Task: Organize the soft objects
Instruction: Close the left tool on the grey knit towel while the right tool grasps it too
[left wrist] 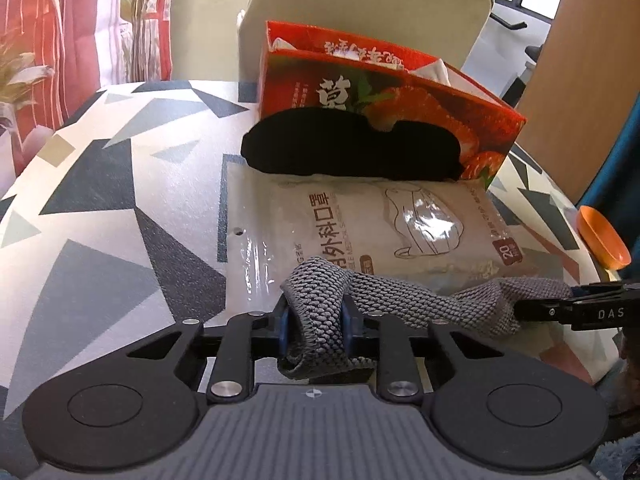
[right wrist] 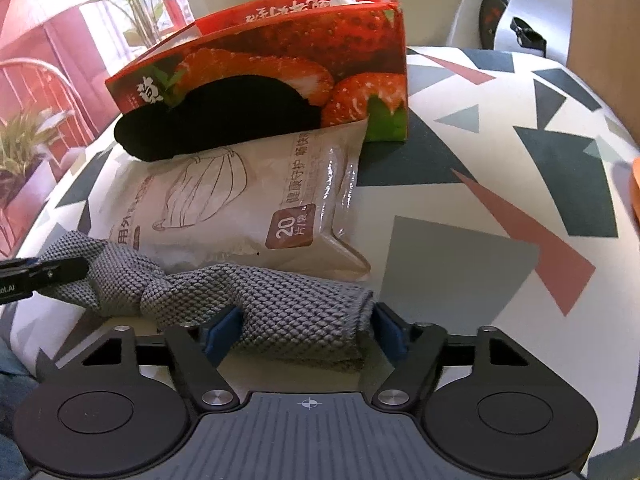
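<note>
A grey knitted cloth (left wrist: pixel 384 300) lies stretched along the table's near edge. My left gripper (left wrist: pixel 314 322) is shut on one end of it. My right gripper (right wrist: pixel 306 330) stands around the other end of the cloth (right wrist: pixel 296 312), jaws wide with the fabric between the blue pads; whether they press it is unclear. Each gripper shows in the other's view: the right gripper (left wrist: pixel 576 310), the left gripper (right wrist: pixel 44 274). Behind the cloth lies a pack of face masks (left wrist: pixel 380 224) (right wrist: pixel 240 204), a black sock (left wrist: pixel 352 148) (right wrist: pixel 216 120) on its far end, against a red strawberry tissue box (left wrist: pixel 384 92) (right wrist: pixel 280 52).
The table (left wrist: pixel 100 200) (right wrist: pixel 500 184) has a cloth with grey, black and pink triangles. An orange dish (left wrist: pixel 602 236) sits at its right edge. A beige chair (left wrist: pixel 360 4) stands behind the box. Plants and a red-white curtain are at the far left.
</note>
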Demonstrator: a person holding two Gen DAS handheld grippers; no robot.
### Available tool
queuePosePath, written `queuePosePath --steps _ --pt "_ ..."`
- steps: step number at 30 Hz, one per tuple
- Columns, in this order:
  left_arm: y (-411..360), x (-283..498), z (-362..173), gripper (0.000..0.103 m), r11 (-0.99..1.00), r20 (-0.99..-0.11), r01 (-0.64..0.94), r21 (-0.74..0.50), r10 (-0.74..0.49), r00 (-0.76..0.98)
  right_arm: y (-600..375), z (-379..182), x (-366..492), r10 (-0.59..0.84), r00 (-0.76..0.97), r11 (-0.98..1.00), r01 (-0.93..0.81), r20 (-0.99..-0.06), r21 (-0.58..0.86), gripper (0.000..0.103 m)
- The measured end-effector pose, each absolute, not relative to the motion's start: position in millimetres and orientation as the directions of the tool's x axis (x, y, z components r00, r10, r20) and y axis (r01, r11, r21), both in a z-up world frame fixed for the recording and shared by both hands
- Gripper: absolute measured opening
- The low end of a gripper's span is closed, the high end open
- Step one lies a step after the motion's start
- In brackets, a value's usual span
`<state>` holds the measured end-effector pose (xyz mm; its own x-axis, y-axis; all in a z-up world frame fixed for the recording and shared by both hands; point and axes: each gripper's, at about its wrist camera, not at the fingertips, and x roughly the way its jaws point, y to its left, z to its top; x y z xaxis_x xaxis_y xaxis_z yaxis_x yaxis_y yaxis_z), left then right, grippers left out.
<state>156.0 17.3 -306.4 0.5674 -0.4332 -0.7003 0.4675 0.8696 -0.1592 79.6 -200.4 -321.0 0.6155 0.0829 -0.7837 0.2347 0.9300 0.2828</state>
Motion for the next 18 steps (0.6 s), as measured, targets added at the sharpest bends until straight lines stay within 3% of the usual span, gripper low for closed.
queuePosePath --steps 7,10,18 --pt "22 156 -300 0.023 0.861 -0.681 0.471 -0.191 -0.462 0.568 -214 -311 71 0.106 0.638 0.902 0.262 -0.763 0.344 0.025" --pt "23 155 -295 0.022 0.852 -0.664 0.481 -0.206 -0.483 0.571 -216 -301 67 0.112 0.655 0.905 0.243 -0.747 0.349 0.02" --pt "29 157 -261 0.022 0.836 -0.577 0.497 -0.234 -0.53 0.621 -227 -265 62 0.137 0.734 0.901 0.186 -0.665 0.391 0.019"
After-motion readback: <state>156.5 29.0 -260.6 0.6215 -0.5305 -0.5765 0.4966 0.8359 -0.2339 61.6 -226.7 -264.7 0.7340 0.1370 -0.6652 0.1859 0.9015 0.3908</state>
